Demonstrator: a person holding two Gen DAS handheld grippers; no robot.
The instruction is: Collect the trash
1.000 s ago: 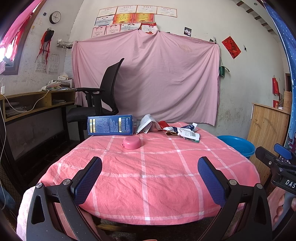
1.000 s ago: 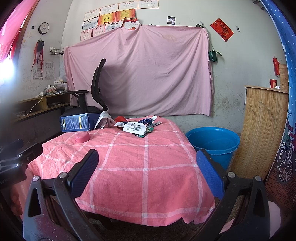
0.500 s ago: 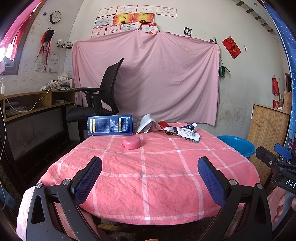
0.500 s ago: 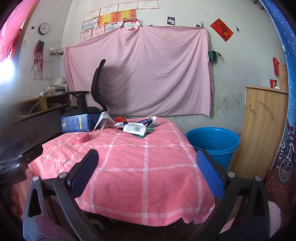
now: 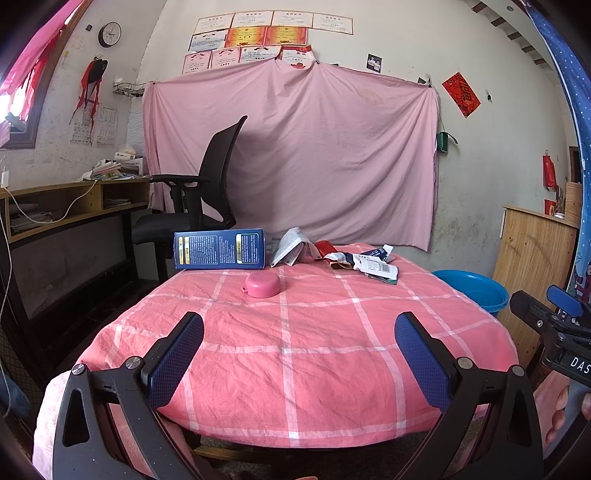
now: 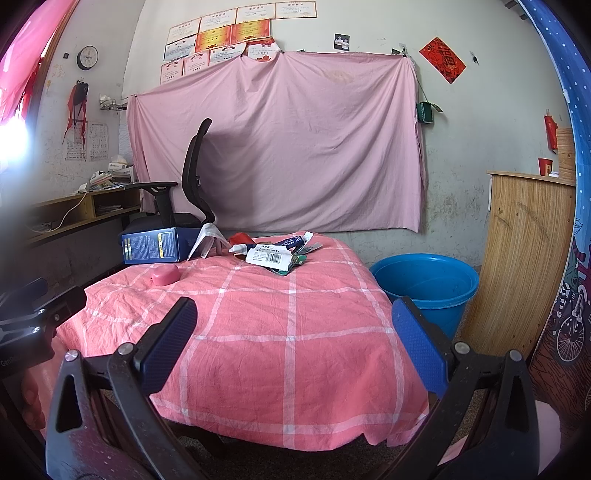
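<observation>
Lived-in home room: office chair (image 5: 207,192), wall clock (image 5: 109,34), certificates (image 5: 266,37).

Bright daylight, left window glare, fisheye-bent edges.

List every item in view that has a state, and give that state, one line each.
left gripper: open, holding nothing
right gripper: open, holding nothing
blue box: lying on its long side on the table
pink lid: lying flat, apart from the rest
wrappers: loose heap at the table's far edge
blue bucket: upright on the floor, no trash visible inside
</observation>
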